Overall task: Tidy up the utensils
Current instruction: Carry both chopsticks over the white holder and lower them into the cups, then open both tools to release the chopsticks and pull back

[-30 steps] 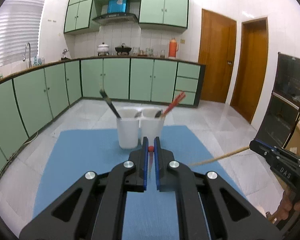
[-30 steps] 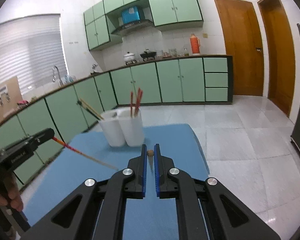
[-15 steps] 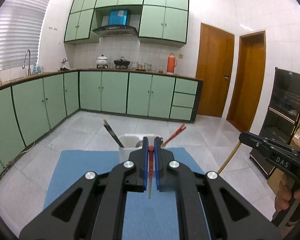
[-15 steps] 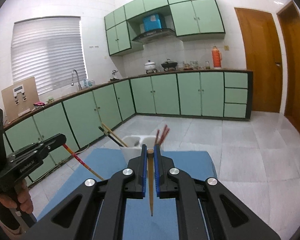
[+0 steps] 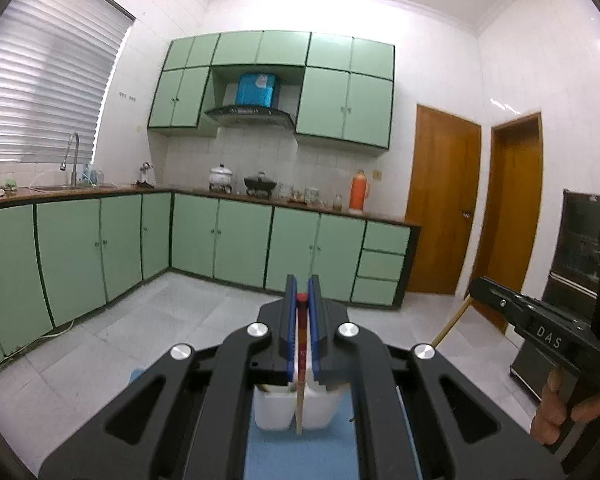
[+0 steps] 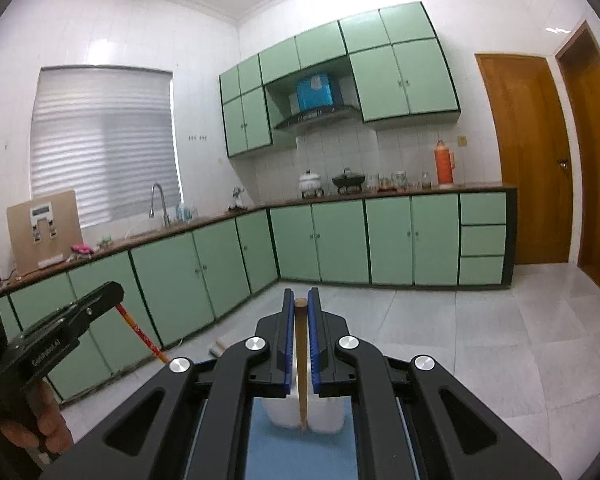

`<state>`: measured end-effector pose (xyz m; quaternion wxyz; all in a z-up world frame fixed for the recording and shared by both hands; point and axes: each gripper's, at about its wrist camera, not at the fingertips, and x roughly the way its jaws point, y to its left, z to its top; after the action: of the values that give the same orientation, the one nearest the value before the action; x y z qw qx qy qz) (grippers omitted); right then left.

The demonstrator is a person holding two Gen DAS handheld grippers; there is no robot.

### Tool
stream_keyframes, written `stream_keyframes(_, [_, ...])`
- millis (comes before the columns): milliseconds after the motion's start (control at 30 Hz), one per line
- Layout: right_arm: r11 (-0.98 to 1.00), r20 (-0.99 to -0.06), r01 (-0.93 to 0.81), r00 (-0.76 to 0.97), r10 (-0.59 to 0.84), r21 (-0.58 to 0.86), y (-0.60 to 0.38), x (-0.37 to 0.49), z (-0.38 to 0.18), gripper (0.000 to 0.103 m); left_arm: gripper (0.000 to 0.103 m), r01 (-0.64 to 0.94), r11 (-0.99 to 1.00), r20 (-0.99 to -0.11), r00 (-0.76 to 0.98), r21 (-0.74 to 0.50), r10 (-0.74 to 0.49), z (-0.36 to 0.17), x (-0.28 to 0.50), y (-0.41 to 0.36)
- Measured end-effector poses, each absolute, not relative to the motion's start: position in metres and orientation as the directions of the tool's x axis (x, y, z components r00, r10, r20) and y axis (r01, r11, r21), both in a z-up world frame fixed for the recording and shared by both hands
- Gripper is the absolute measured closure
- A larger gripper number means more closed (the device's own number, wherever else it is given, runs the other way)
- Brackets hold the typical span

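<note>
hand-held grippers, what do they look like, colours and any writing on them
Both the left hand-held gripper and the right hand-held gripper are matte black, with angular linkage arms, round silver bolt heads and blue pads lining the fingers. The right one's side reads "DAS" in white; the left one's side carries small white lettering, too blurred to read. Bare hands grip the handles; no cables visible.

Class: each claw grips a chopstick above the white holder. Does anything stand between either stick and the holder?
Nothing visible. The red chopstick and wooden chopstick hang tip-down over the white holder; its openings are hidden.
</note>
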<state>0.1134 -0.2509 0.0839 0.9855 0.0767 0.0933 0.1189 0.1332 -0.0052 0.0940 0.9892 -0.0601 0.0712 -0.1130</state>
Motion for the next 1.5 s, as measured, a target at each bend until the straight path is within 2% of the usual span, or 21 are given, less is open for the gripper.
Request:
stream_keyframes(133, [0.967, -0.143, -0.208, 0.963, 0.229, 0.145, -0.24, 0.135, 0.095, 0.096, 0.098, 0.2, 0.969, -0.104, 0.971, -0.147, -0.217, 0.101, 0.158, -0.009])
stream_keyframes(433, [0.98, -0.153, -0.176, 0.97, 0.188, 0.09, -0.225, 0.184, 0.087, 0.096, 0.098, 0.185, 0.97, -0.063, 0.978, -0.155, -0.197, 0.101, 0.209, -0.017])
stream_keyframes(533, [0.981, -0.165, -0.175, 0.968, 0.188, 0.089, -0.222, 0.2, 0.078, 0.096, 0.098, 0.18, 0.97, -0.078, 0.978, -0.161, -0.195, 0.09, 0.232, -0.017])
stream_keyframes(767, [0.982, -0.232, -0.171, 0.955, 0.187, 0.086, -0.215, 0.233, 0.046, 0.096, 0.098, 0.158, 0.974, -0.18, 0.966, -0.165, -0.187, 0.049, 0.276, -0.017])
stream_keyframes(1200, [0.98, -0.338, -0.176, 0.92, 0.198, 0.093, -0.216, 0.252, -0.004, 0.096, 0.097, 0.155, 0.98, -0.301, 0.935, -0.126, -0.187, 0.0, 0.294, -0.011])
stream_keyframes(1267, [0.978, -0.349, -0.176, 0.914, 0.206, 0.114, -0.219, 0.251, -0.008, 0.095, 0.094, 0.158, 0.98, -0.314, 0.93, -0.124, -0.189, -0.005, 0.293, -0.01])
stream_keyframes(1333, [0.976, -0.35, -0.173, 0.913, 0.21, 0.133, -0.224, 0.249, -0.01, 0.094, 0.08, 0.153, 0.981, -0.319, 0.93, -0.122, -0.184, -0.007, 0.288, -0.007])
stream_keyframes(1367, [0.976, -0.347, -0.169, 0.914, 0.208, 0.138, -0.228, 0.248, -0.009, 0.092, 0.078, 0.15, 0.981, -0.318, 0.93, -0.123, -0.182, -0.008, 0.287, -0.005])
stream_keyframes(1467, [0.977, -0.33, -0.151, 0.924, 0.193, 0.149, -0.24, 0.241, -0.003, 0.082, 0.076, 0.144, 0.981, -0.308, 0.935, -0.13, -0.178, -0.005, 0.278, 0.003])
stream_keyframes(1500, [0.977, -0.322, -0.146, 0.928, 0.189, 0.153, -0.244, 0.237, 0.0, 0.08, 0.07, 0.141, 0.981, -0.303, 0.937, -0.131, -0.175, -0.004, 0.277, 0.004])
